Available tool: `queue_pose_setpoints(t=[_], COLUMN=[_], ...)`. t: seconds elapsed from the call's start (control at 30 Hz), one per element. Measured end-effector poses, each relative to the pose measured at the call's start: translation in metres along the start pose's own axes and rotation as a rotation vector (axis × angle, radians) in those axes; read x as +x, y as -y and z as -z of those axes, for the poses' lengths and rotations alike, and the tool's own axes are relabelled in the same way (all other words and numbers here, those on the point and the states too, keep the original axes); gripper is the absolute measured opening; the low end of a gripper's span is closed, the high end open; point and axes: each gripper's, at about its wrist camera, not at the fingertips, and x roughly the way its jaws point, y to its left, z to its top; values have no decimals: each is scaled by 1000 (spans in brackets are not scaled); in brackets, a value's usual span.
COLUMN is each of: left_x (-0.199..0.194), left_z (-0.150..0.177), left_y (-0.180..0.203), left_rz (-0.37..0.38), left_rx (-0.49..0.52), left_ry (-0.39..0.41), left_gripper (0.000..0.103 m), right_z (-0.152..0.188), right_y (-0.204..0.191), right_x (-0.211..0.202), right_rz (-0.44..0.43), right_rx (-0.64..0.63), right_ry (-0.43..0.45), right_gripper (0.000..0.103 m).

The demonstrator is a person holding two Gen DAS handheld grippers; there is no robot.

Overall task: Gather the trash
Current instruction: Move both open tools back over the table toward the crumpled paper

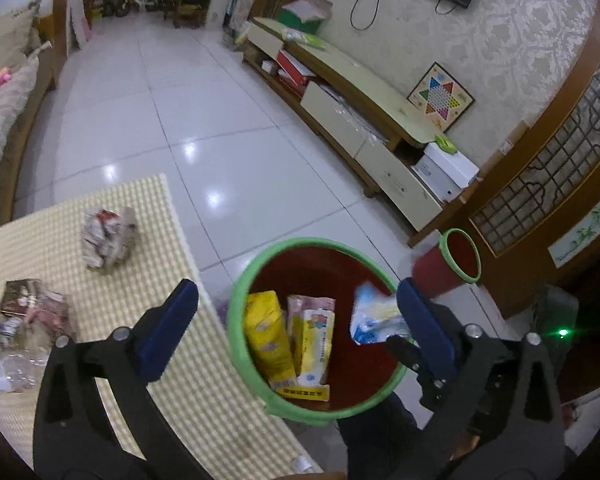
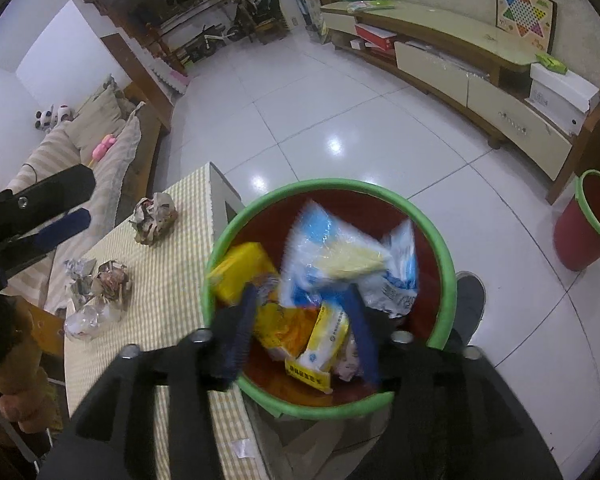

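Black arms and blue pads of the left gripper (image 1: 296,320) fill the bottom of the left wrist view, its fingers spread wide with nothing between them; one pad sits at lower left over the checked tablecloth (image 1: 100,240), the other at lower right over the rim of the green-rimmed red bin (image 1: 236,280); inside the bin, at lower centre, lie a yellow carton (image 1: 266,332), a second yellow-and-white carton (image 1: 314,344) and a blue-and-white plastic bag (image 1: 374,312); on the cloth, at left of the frame, rests a crumpled paper ball (image 1: 106,238), with more crumpled wrappers (image 1: 32,308) near the left edge; a second red bin (image 1: 456,260) stands on the tiled floor at right, well apart, beside a low TV cabinet (image 1: 360,120).

In the right wrist view the right gripper (image 2: 300,320) occupies the bottom centre, blurred, its blue fingers (image 2: 240,332) parted above the bin's mouth; the plastic bag (image 2: 332,256) lies in the bin just beyond the tips, and no pad presses on it; the bin's green rim (image 2: 448,264) touches the table edge at centre; paper balls (image 2: 154,220) remain on the cloth at left; the left gripper (image 2: 60,224) shows at the left edge.
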Motion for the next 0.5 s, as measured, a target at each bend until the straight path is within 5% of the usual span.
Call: queue_pose_setpoints(t=[0.17, 0.5], left_x=[-24, -91], left_z=[8, 41], left_y=[-14, -71], left_rz=[-25, -114], left_rx=[-17, -92], left_ry=[32, 85], left_gripper=[98, 98], right_z=[6, 22], right_y=[-21, -90], right_x=[-10, -21], right_rz=[-3, -14], right_rx=[-33, -121], right_ry=[26, 41], right_gripper=[90, 95])
